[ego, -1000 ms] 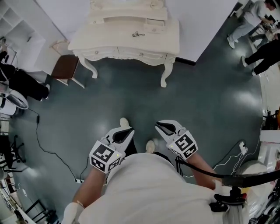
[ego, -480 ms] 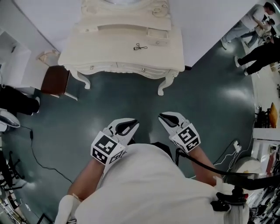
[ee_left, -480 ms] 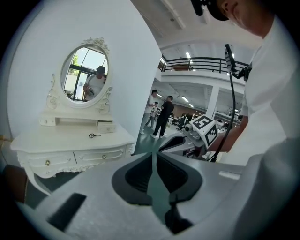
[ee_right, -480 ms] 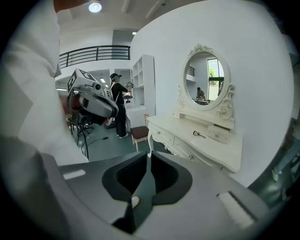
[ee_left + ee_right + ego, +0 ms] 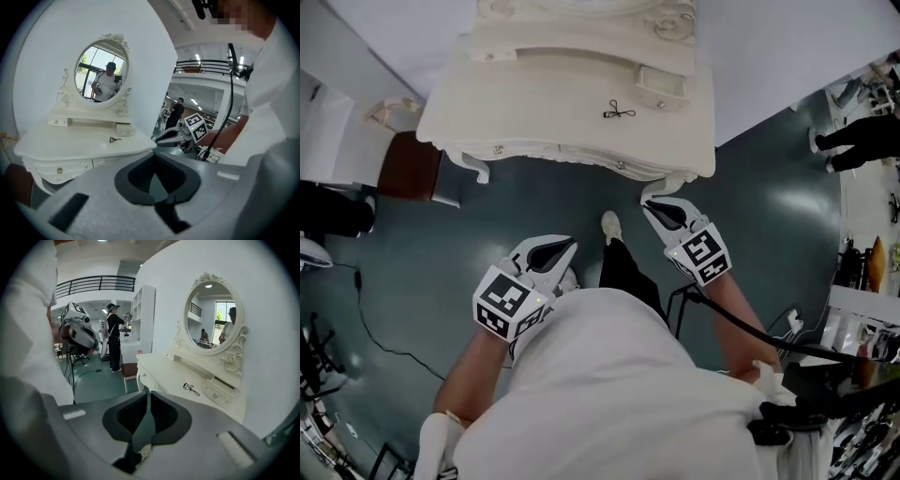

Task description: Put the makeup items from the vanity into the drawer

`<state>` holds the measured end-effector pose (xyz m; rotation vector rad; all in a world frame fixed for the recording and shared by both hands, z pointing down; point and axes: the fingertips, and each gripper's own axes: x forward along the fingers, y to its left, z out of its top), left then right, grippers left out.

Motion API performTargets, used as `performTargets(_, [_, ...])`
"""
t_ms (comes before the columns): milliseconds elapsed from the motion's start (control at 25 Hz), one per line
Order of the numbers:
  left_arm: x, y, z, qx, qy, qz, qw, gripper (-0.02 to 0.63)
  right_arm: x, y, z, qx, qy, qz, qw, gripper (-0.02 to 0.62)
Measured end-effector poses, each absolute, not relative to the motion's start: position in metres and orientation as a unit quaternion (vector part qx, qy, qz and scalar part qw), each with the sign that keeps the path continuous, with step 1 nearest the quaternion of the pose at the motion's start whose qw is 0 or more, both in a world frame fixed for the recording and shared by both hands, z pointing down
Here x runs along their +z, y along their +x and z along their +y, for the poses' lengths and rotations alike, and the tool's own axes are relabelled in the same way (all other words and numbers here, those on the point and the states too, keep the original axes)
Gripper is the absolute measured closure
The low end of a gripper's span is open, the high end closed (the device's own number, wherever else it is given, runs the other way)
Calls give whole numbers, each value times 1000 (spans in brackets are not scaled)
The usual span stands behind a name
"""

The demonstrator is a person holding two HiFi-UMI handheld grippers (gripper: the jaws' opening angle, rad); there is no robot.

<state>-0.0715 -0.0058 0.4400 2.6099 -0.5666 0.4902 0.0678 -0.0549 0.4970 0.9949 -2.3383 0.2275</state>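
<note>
A white vanity (image 5: 534, 94) stands ahead with its front drawers closed. One makeup item lies on its top: a small black eyelash curler (image 5: 620, 112), also in the left gripper view (image 5: 114, 139) and the right gripper view (image 5: 190, 388). My left gripper (image 5: 561, 246) hangs over the floor, short of the vanity's front edge, shut and empty. My right gripper (image 5: 657, 208) is just before the vanity's right front leg, also shut with nothing in it. From each gripper view the jaws (image 5: 154, 153) (image 5: 148, 392) meet at the tips.
A small drawer unit (image 5: 661, 82) sits under the oval mirror (image 5: 213, 317) at the back of the top. A brown stool (image 5: 408, 167) stands left of the vanity. A cable (image 5: 370, 319) runs over the floor at left. People stand at the far right (image 5: 862, 136).
The vanity has come much closer and lower in the head view as the person walked towards it. Both grippers have moved forward, the right one reaching the vanity's right leg.
</note>
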Motion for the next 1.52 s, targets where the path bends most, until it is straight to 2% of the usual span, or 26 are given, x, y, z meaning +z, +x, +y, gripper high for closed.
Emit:
performTargets(360, [443, -27, -133, 186, 909, -292, 233, 603, 557, 107, -249, 28, 290, -890, 351, 550])
performTargets(640, [442, 3, -196, 187, 885, -344, 251, 603, 616, 110, -344, 6, 241, -885, 397, 526])
performTargets(880, [442, 2, -219, 191, 863, -387, 264, 603, 648, 96, -371, -8, 198, -883, 426, 522])
performTargets(1080, [439, -2, -229, 192, 853, -404, 269, 603, 656, 87, -373, -18, 178, -880, 439, 563])
performTargets(1520, [434, 8, -246, 185, 862, -396, 257, 603, 611, 87, -363, -18, 183, -896, 404, 580])
